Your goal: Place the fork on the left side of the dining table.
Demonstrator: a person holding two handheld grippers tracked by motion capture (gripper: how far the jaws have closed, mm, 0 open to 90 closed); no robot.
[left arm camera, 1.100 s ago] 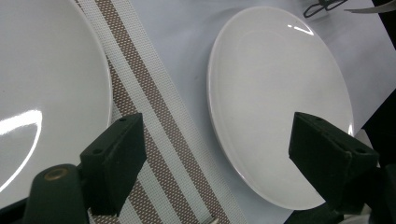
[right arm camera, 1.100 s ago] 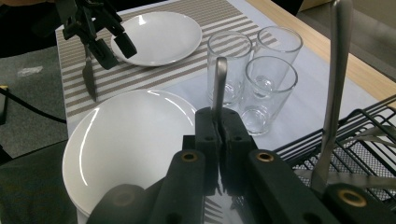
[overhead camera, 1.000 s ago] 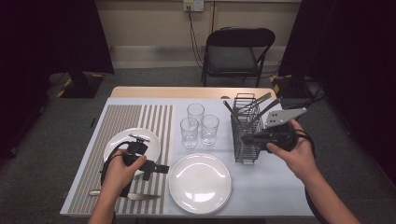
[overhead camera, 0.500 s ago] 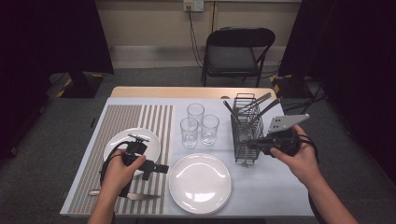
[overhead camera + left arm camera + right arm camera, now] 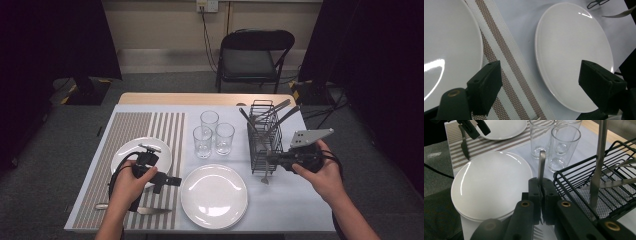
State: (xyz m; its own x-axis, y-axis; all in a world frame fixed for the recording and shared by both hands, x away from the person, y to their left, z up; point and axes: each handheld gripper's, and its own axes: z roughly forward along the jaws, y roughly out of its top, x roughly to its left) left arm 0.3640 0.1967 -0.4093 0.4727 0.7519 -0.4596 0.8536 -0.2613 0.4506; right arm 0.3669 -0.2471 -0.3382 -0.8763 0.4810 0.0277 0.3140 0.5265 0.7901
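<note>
Presently, the right gripper [image 5: 270,159] was clamped on a fork [image 5: 541,165], its jaws pressed together on the metal handle; in the right gripper view the handle rose straight up from between the pads, and tines showed faintly below the jaws. In the high view the fork hung beside the near left corner of the black wire cutlery rack [image 5: 265,135], its lower end just above the pale tablecloth [image 5: 300,210] and to the right of the large white plate [image 5: 214,196]. Other cutlery [image 5: 280,112] stood tilted inside the rack. The left gripper [image 5: 170,181] was held wide, with nothing between its jaws; in the left gripper view the jaws stood apart over the striped placemat [image 5: 506,62], with the large plate ahead and a smaller white plate [image 5: 449,50] at the left. In the high view the small plate lay on the placemat, partly under the left hand [image 5: 127,185], and a knife [image 5: 145,211] lay on the placemat near the table's front edge. Three clear glasses [image 5: 212,132] stood clustered between the placemat and the rack, touching or nearly so. A black folding chair [image 5: 252,57] stood beyond the table. No brand, label or writing could be read on any item.
</note>
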